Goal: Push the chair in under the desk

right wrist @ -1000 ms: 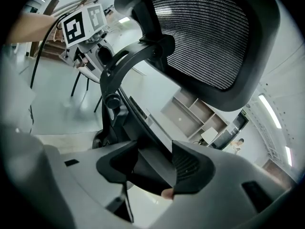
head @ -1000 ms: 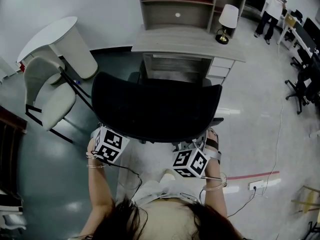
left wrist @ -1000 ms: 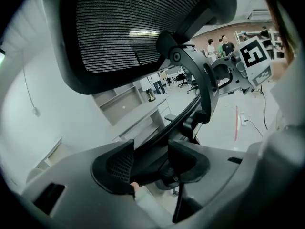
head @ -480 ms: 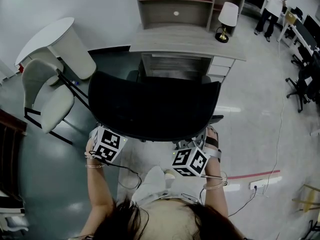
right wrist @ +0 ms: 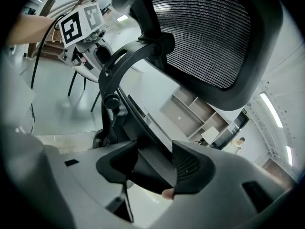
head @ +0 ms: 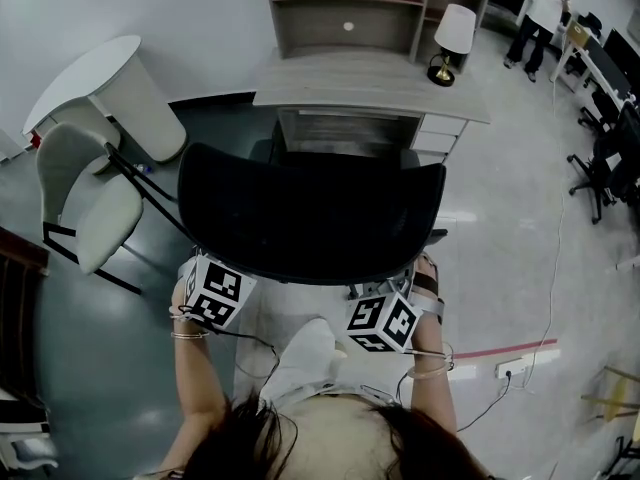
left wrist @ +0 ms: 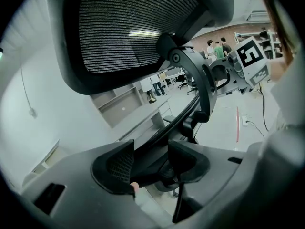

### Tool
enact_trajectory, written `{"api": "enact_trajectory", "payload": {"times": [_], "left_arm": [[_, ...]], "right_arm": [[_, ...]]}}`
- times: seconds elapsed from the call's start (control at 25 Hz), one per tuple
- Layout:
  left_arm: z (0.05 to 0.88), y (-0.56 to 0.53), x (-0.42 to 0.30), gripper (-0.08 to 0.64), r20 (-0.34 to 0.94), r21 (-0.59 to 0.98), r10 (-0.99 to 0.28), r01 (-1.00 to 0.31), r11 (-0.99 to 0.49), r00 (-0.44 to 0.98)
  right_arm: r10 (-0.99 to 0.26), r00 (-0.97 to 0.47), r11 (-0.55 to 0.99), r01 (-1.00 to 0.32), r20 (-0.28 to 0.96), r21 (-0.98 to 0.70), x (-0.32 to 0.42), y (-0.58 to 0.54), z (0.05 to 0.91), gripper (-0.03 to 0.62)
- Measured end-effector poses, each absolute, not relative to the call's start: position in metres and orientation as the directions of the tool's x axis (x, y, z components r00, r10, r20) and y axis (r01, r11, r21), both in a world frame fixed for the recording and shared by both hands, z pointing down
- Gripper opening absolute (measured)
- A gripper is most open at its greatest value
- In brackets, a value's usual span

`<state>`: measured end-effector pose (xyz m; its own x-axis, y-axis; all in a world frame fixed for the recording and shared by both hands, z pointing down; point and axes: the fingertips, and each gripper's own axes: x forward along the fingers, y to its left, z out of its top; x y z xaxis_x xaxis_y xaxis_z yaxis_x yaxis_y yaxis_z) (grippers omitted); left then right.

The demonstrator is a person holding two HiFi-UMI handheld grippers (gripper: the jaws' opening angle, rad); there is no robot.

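Note:
A black mesh-backed office chair point(head: 310, 218) stands in front of a grey desk point(head: 370, 83), its seat partly under the desktop. My left gripper point(head: 218, 286) is at the backrest's near left edge and my right gripper point(head: 385, 313) at its near right edge. In the left gripper view the jaws of my left gripper point(left wrist: 150, 168) close on the dark rim of the backrest point(left wrist: 128, 27). In the right gripper view my right gripper point(right wrist: 155, 168) holds the rim below the mesh point(right wrist: 205, 32) the same way.
A white chair point(head: 85, 198) and a white round table point(head: 110, 83) stand to the left. A lamp point(head: 452, 38) sits on the desk below a shelf unit point(head: 350, 8). A person point(head: 535, 13) and office chairs point(head: 610, 158) are far right. A power strip point(head: 515, 370) lies on the floor.
The chair and both grippers have crept slightly toward the desk. The person's leg has stepped forward beneath the grippers.

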<state>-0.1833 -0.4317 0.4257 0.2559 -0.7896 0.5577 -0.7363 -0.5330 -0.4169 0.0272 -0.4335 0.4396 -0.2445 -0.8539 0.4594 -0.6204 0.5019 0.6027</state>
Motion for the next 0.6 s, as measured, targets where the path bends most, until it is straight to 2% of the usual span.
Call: {"api": "enact_trajectory", "payload": {"times": [0.6], "left_arm": [[0.426, -0.462, -0.185, 0.207, 0.548, -0.421, -0.795, -0.735, -0.531, 0.260]], "right_arm": [[-0.858, -0.236, 0.493, -0.629, 0.457, 0.601, 0.026, -0.464, 0.440, 0.227]]}}
